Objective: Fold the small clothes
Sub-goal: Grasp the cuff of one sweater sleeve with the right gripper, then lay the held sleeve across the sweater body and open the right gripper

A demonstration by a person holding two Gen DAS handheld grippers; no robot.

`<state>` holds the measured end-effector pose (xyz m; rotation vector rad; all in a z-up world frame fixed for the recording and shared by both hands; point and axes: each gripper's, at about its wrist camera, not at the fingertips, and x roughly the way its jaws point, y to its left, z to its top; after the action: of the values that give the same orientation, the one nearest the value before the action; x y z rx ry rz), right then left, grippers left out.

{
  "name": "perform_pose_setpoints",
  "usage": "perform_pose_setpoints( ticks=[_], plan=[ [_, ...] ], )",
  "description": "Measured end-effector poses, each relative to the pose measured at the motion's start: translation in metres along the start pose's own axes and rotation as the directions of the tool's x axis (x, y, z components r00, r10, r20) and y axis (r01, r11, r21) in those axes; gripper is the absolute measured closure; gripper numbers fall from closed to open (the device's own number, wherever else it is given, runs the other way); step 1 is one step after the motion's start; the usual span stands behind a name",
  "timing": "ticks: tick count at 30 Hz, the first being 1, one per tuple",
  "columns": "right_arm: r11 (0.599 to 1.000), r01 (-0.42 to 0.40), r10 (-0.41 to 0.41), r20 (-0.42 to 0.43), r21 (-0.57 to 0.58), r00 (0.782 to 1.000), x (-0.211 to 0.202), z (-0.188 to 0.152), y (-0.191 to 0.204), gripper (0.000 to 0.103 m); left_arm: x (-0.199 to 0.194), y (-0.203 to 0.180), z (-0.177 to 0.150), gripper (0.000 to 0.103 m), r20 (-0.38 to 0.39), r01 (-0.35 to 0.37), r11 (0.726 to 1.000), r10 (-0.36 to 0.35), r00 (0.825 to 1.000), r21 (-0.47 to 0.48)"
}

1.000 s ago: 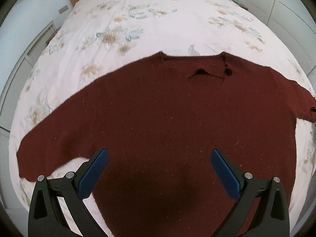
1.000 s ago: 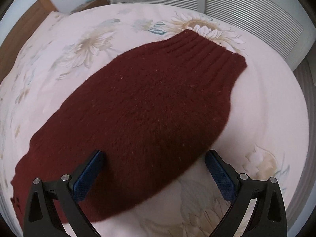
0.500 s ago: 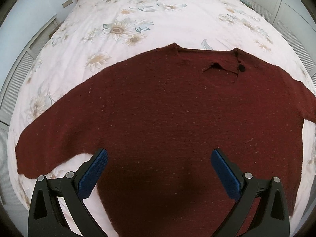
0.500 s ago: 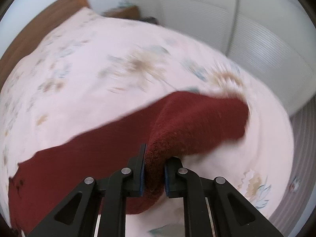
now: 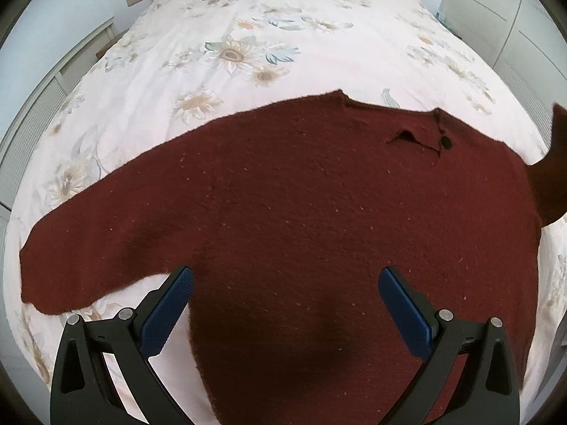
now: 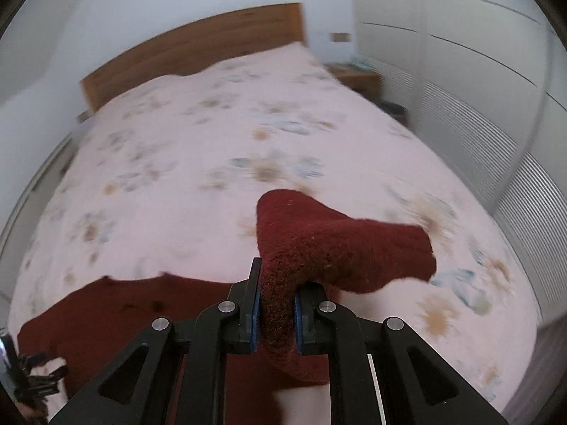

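Seemingly the first fold is in hand: a sleeve being brought over the body. From the left wrist, the maroon sweater [image 5: 301,212] lies spread flat on the floral bedspread [image 5: 248,46], its far sleeve lifted at the right edge; the left gripper [image 5: 285,299] hovers low over the hem, blue pads wide apart, holding nothing. From the right wrist, the right gripper [image 6: 277,310] is clamped on the sleeve cuff [image 6: 340,248], raised above the bed. Next, that cuff wants carrying across and laying on the chest.
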<state>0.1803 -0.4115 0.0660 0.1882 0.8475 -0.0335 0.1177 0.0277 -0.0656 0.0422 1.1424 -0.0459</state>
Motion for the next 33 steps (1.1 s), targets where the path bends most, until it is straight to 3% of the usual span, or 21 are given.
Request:
perform_pose_setpoints(
  ticks=[8,15,19,26,33],
  plan=[
    [0.982,-0.145,0.138,-0.061,-0.118,0.989,0.027,-0.006,0.124,0.089,-0.003,0.021,-0.003,0.001,0.021,-0.009,1.0,0.01,1.0,-0.008],
    [0.97,-0.186,0.146,-0.236,-0.16,0.961,0.098,-0.07,0.187,0.089,0.002,0.032,-0.004,0.001,0.026,-0.015,1.0,0.015,1.0,-0.018],
    [0.968,-0.191,0.129,-0.328,-0.165,0.936,0.131,-0.112,0.201,0.089,0.008,0.034,-0.007,0.001,0.012,-0.022,1.0,0.022,1.0,-0.009],
    [0.965,-0.166,0.069,-0.415,-0.205,0.907,0.158,-0.156,0.201,0.088,0.017,0.038,-0.012,0.001,-0.014,-0.026,1.0,0.026,1.0,-0.006],
    [0.965,-0.183,0.084,-0.44,-0.188,0.894,0.164,-0.166,0.194,0.085,0.021,0.04,-0.017,0.001,-0.031,-0.055,0.998,0.055,0.998,-0.012]
  ],
)
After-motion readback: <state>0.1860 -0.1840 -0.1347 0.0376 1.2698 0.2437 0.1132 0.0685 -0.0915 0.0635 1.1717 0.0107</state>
